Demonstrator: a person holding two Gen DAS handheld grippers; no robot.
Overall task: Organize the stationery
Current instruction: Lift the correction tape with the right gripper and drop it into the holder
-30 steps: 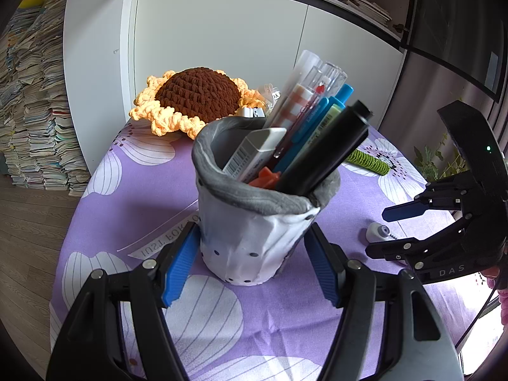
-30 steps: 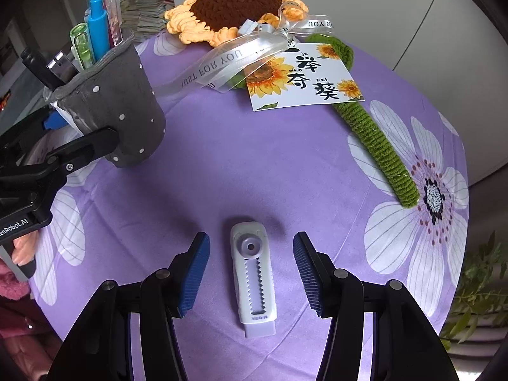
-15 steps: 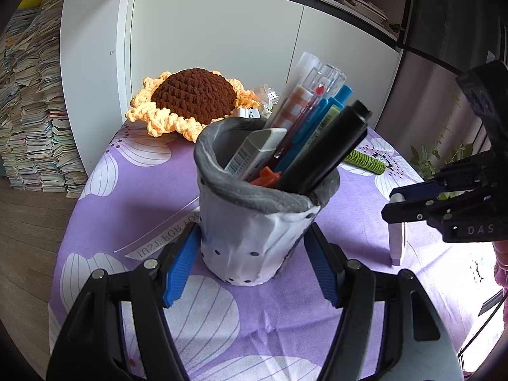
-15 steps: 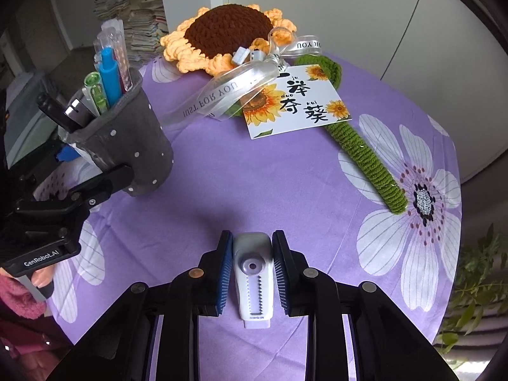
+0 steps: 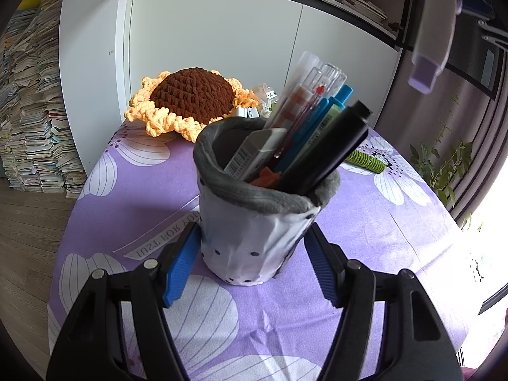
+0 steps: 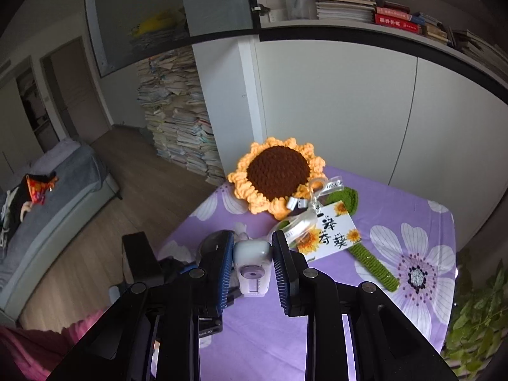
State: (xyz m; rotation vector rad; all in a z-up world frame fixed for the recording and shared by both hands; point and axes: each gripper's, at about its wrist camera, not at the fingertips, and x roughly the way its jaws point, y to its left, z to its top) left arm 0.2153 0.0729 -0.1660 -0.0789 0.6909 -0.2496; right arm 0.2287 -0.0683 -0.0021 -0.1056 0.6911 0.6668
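My left gripper (image 5: 250,266) has its blue pads closed against the base of the fabric pen cup (image 5: 254,238), which stands upright on the purple flowered tablecloth (image 5: 127,197); it has not shifted since a second ago. The cup bristles with pens, a black marker (image 5: 324,149) and an eraser with a barcode label (image 5: 254,152). A ribbon (image 5: 165,238) beside the cup reads "JUST FOR YOU", upside down from here. My right gripper (image 6: 250,263) is clamped on the white correction tape dispenser (image 6: 252,270), which a second ago lay flat on the cloth between open jaws; the jaws have just closed on it and now it hangs in the air, showing at the top right corner of the left view (image 5: 431,28). The cup sits partly hidden behind my right fingers. Beyond lies the crocheted sunflower (image 6: 277,177) with its green stem, and a card (image 6: 330,235) printed with sunflowers and Chinese characters. Farther back stand white cabinets (image 6: 333,111), shelved books and stacked papers (image 6: 181,120).
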